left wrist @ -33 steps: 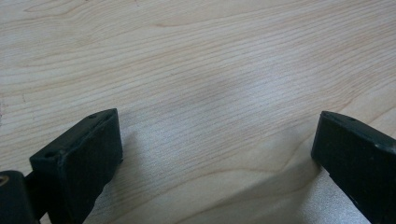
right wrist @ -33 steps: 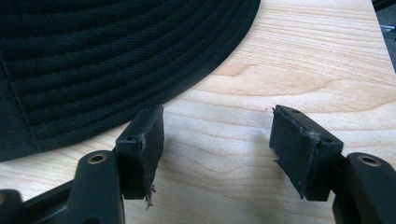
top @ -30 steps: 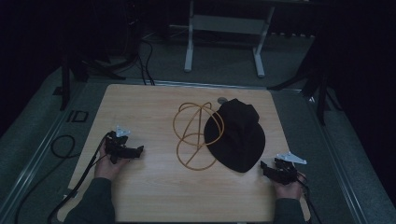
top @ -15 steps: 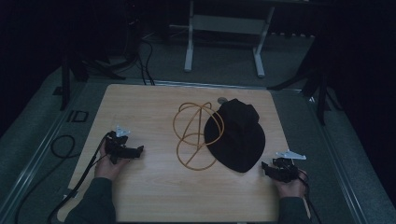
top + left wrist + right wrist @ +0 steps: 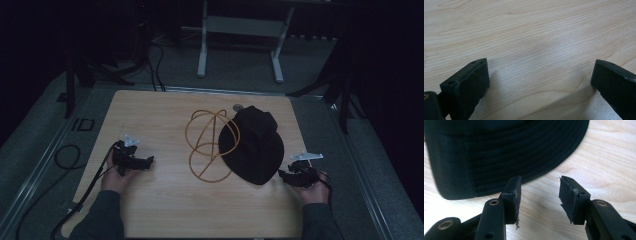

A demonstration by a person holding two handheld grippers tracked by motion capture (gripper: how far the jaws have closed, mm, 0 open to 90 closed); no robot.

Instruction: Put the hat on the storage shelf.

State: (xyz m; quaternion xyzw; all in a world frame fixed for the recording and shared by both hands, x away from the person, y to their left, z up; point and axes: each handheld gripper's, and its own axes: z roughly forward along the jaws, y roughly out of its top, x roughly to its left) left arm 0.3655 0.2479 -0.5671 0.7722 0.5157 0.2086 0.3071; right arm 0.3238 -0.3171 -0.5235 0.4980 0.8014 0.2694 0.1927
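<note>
Nearest us, our right gripper hangs just off the brim of the black bucket hat, nothing between its pads. Its jaws have just been closing, from spread wide to about half apart, so we judge this a narrowing for a pinch on the brim, not yet a grip. Against a second ago, that hand has lifted slightly; the hat has not moved. Our left gripper rests released, jaws wide over the bare wooden table. Farther out, the hat lies mid-table with its brim over the tan wire-hoop stand.
</note>
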